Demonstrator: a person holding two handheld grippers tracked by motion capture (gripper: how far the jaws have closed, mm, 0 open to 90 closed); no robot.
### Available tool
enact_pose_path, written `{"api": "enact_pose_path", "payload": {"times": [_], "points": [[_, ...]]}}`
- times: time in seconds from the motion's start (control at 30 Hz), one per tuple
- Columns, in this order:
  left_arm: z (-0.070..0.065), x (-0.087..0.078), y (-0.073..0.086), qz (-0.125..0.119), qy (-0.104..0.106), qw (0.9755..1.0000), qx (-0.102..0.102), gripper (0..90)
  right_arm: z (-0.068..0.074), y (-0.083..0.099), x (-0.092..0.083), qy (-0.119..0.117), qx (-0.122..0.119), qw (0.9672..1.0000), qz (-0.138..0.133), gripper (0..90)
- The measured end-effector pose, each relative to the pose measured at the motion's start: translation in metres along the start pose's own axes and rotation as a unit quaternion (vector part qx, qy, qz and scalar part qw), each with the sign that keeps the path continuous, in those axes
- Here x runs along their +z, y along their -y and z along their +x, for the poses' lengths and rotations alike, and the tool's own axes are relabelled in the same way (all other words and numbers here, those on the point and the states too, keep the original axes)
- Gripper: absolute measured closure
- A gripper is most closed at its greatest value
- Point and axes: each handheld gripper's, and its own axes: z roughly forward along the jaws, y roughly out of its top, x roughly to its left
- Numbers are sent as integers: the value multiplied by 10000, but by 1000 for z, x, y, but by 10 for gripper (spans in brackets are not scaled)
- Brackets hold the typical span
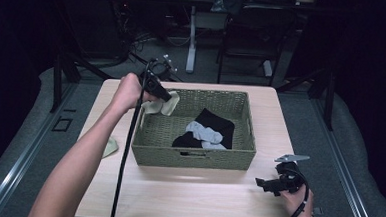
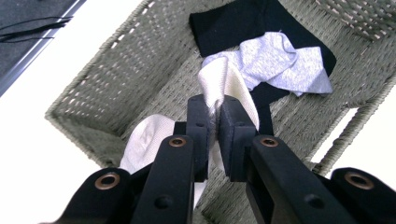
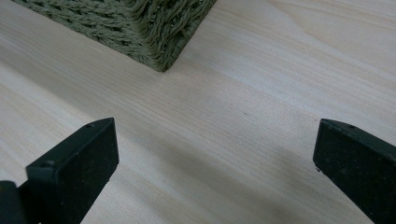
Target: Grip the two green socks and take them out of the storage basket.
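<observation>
Left gripper view: cream ribbed sock (image 2: 224, 81), limp, pinched in left gripper (image 2: 215, 112).

The basket (image 1: 193, 156) is woven in a dull olive-green, the weave showing as fine ribbed rows. Inside it lie a black sock (image 1: 215, 120) and a light grey sock (image 1: 205, 132) — the grey one faintly heathered. The cream sock (image 1: 164, 105) is off-white with a fine knit texture. The table (image 1: 186, 193) is pale wood with soft grain lines — both grippers' jaws are matte black.
</observation>
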Motion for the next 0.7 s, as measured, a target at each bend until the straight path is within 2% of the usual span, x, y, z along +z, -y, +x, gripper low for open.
{"api": "enact_pose_path", "payload": {"times": [0.1, 0.27, 0.7], "points": [[6, -13, 4, -69, -76, 9999, -58, 836, 0, 0, 0, -9, 8, 10000, 5, 0], [11, -22, 11, -135, -152, 9997, -146, 835, 0, 0, 1, -11, 11, 10000, 15, 0], [32, -47, 43, -231, -346, 9980, -473, 835, 0, 0, 2, -23, 0, 10000, 85, 0]]}}
